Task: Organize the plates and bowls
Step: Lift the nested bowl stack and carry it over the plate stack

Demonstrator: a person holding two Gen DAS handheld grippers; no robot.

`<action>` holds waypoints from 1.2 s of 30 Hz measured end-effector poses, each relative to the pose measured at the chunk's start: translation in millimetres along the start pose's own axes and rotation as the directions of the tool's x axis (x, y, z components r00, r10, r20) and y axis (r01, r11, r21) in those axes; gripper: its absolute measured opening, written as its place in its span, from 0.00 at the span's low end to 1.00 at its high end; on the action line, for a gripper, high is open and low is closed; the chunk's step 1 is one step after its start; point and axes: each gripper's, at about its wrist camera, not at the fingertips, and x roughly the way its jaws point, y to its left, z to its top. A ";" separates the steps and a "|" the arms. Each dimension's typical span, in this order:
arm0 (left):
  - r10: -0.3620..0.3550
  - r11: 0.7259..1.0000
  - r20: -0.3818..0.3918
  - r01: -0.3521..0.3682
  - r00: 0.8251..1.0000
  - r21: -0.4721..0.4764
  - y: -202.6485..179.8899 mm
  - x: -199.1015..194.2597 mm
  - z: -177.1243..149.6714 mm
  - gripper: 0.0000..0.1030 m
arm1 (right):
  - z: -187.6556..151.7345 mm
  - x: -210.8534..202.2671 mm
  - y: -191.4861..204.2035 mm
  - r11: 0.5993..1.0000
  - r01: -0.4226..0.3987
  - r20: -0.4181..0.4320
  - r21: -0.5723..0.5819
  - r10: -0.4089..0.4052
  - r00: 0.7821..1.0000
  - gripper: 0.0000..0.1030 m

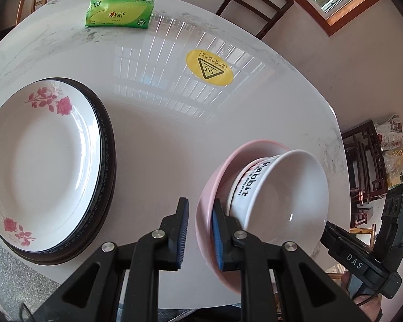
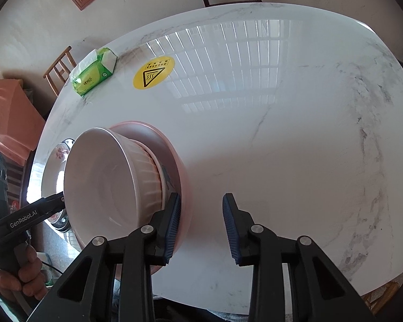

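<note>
A pink bowl (image 1: 209, 187) (image 2: 158, 134) holds a ribbed white bowl (image 1: 282, 201) (image 2: 102, 182) printed "Rabbit". A patterned bowl (image 2: 167, 178) is nested between them. The stack is near the table's front edge, and I cannot tell whether it rests on the table. My left gripper (image 1: 200, 230) is shut on the pink bowl's left rim, one pad inside and one outside. My right gripper (image 2: 201, 225) straddles the opposite rim. Its inner pad is by the rim and its outer pad stands well clear, so it is open. To the left a white rose plate (image 1: 40, 155) (image 2: 53, 166) lies on dark-rimmed plates (image 1: 107, 161).
A green tissue pack (image 1: 121, 10) (image 2: 94, 75) sits at the far side of the white marble table (image 2: 295, 147). A yellow hot-surface sticker (image 1: 209, 67) (image 2: 153, 72) is near the middle. Wooden chairs (image 1: 255, 2) stand around it. A hand (image 2: 21, 276) holds the left gripper's handle.
</note>
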 end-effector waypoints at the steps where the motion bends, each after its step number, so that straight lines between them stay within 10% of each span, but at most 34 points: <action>1: 0.001 1.000 -0.004 -0.001 1.000 0.000 -0.7 2.1 1.3 0.16 | 0.3 1.6 0.1 1.000 -0.001 -0.002 0.001 0.001 1.000 0.29; 36: 0.013 0.999 -0.019 -0.014 1.000 -0.035 4.9 3.5 1.5 0.29 | 6.2 12.1 -12.1 0.998 -0.010 -0.045 0.067 0.013 0.999 0.37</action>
